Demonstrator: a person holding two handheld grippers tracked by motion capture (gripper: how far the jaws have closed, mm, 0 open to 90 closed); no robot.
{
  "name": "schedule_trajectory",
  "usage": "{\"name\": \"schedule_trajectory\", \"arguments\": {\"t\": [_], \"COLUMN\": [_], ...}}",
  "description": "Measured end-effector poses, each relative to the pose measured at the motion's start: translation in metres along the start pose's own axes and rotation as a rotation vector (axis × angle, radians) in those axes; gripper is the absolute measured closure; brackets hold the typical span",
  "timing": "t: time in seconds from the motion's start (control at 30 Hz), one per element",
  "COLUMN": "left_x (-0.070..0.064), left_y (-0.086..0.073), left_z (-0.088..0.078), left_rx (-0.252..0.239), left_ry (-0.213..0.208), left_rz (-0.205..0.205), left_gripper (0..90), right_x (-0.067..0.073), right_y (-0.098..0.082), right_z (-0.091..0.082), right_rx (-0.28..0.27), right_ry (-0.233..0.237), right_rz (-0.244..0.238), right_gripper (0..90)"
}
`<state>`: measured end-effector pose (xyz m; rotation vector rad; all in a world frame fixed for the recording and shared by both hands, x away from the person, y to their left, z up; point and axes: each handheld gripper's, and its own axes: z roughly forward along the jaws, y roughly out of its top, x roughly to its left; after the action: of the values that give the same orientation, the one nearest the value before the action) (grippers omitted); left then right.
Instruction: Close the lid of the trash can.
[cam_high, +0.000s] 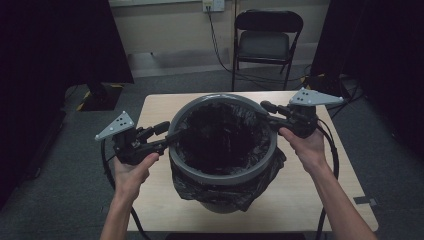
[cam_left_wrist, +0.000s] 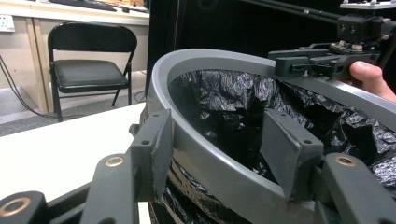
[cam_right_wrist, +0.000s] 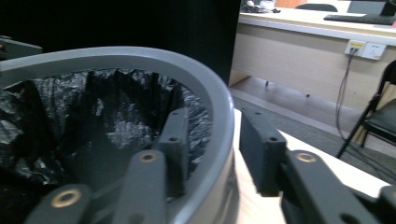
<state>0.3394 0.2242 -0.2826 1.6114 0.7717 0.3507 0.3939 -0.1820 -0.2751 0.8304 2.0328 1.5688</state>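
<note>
A grey bin stands in the middle of the table, topped by a grey ring (cam_high: 223, 172) over a crinkled black bag liner (cam_high: 220, 135). The bag's edge hangs out under the ring at the front. My left gripper (cam_high: 167, 134) is at the ring's left side, open, with one jaw outside the ring (cam_left_wrist: 210, 58) and one inside over the bag (cam_left_wrist: 233, 93). My right gripper (cam_high: 266, 111) is at the ring's far right side, also open, straddling the ring (cam_right_wrist: 140, 56) the same way. A narrow gap shows between its outer jaw and the ring.
The wooden table (cam_high: 310, 200) has bare room in front and to the right of the bin. A small piece of tape (cam_high: 365, 201) lies near its right front corner. A black folding chair (cam_high: 267, 40) stands behind the table, under a wall socket (cam_high: 213, 5).
</note>
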Motion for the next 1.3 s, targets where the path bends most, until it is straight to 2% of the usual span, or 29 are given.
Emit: {"name": "schedule_trajectory", "arguments": {"t": [0.1,0.2,0.27,0.4,0.47,0.53,0.6,0.67,0.77,0.8,0.87,0.9,0.97,1.03,1.17,1.3], "left_x": [-0.002,-0.003,-0.002,0.0,0.002,0.007,0.01,0.014,0.021,0.024,0.028,0.03,0.031,0.033,0.037,0.043], "left_y": [-0.001,-0.003,-0.004,-0.003,-0.003,-0.002,-0.001,0.0,0.004,0.005,0.006,0.007,0.007,0.007,0.007,0.002], "left_z": [-0.002,-0.002,-0.002,-0.002,-0.001,0.001,0.004,0.008,0.009,0.008,0.006,0.005,0.004,0.002,0.0,-0.006], "left_rx": [0.008,0.02,0.018,0.023,0.022,0.017,0.017,0.016,0.008,0.009,-0.002,0.005,0.019,0.019,0.002,-0.003], "left_ry": [0.014,0.025,0.017,0.009,-0.003,-0.015,-0.014,-0.015,0.035,0.037,0.032,0.042,0.088,0.079,0.089,0.134], "left_rz": [0.022,0.024,0.009,0.018,0.009,-0.012,-0.015,-0.028,-0.035,-0.04,-0.048,-0.045,-0.028,-0.044,-0.056,-0.061], "left_gripper": [48.0,50.0,50.1,49.7,48.9,49.3,48.4,44.1,40.6,39.6,36.9,34.3,31.5,28.1,25.5,24.2], "right_x": [0.003,0.003,0.003,0.004,0.003,0.0,-0.003,-0.007,-0.012,-0.014,-0.018,-0.021,-0.026,-0.031,-0.038,-0.042], "right_y": [-0.004,-0.009,-0.01,-0.01,-0.009,-0.008,-0.007,-0.005,-0.002,-0.001,0.001,0.001,0.001,-0.001,-0.007,-0.019], "right_z": [-0.002,-0.001,-0.001,0.0,0.001,0.002,0.003,0.004,0.003,0.002,-0.001,-0.003,-0.007,-0.009,-0.013,-0.014], "right_rx": [-0.037,-0.043,-0.038,-0.024,-0.017,-0.019,-0.027,-0.032,-0.028,-0.029,-0.034,-0.038,-0.042,-0.033,-0.011,0.038], "right_ry": [-0.019,-0.026,-0.035,-0.044,-0.035,-0.014,-0.015,-0.01,-0.022,-0.025,-0.052,-0.084,-0.128,-0.151,-0.183,-0.223], "right_rz": [-0.001,0.021,0.028,0.026,0.029,0.026,0.032,0.038,0.046,0.051,0.056,0.063,0.07,0.087,0.103,0.105], "right_gripper": [67.4,68.0,68.5,68.7,68.0,64.7,62.4,59.2,53.9,52.6,45.0,38.3,35.5,30.4,27.2,24.1]}}
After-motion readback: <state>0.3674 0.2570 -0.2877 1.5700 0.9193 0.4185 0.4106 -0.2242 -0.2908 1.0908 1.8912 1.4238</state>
